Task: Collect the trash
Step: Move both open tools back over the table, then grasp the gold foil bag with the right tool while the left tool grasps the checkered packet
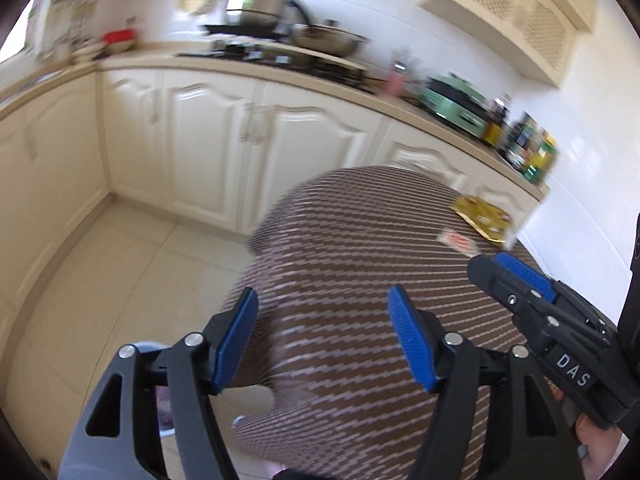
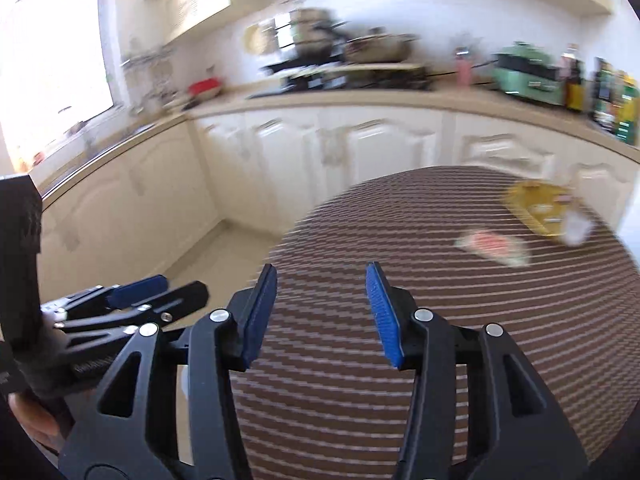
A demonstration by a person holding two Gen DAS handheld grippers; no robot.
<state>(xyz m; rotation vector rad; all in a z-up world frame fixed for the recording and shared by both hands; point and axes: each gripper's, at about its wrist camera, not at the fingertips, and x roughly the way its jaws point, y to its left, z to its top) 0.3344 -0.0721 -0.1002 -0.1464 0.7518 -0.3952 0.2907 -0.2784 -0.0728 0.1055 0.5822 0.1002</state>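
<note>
Striped tabletop (image 2: 460,320) seen below both tools, left hand-held gripper (image 1: 324,338) held released and empty, right hand-held gripper (image 2: 322,314) likewise parted and empty, yellow wrapper (image 2: 540,208) and red wrapper (image 2: 494,246) lying at far right edge

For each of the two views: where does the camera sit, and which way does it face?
Left wrist: on the left tool, aimed down over the striped table; the right tool and a hand show.
Right wrist: on the right tool, facing the same table; the left tool shows.
Shared: yellow packet, red wrapper, kitchen counter.
</note>
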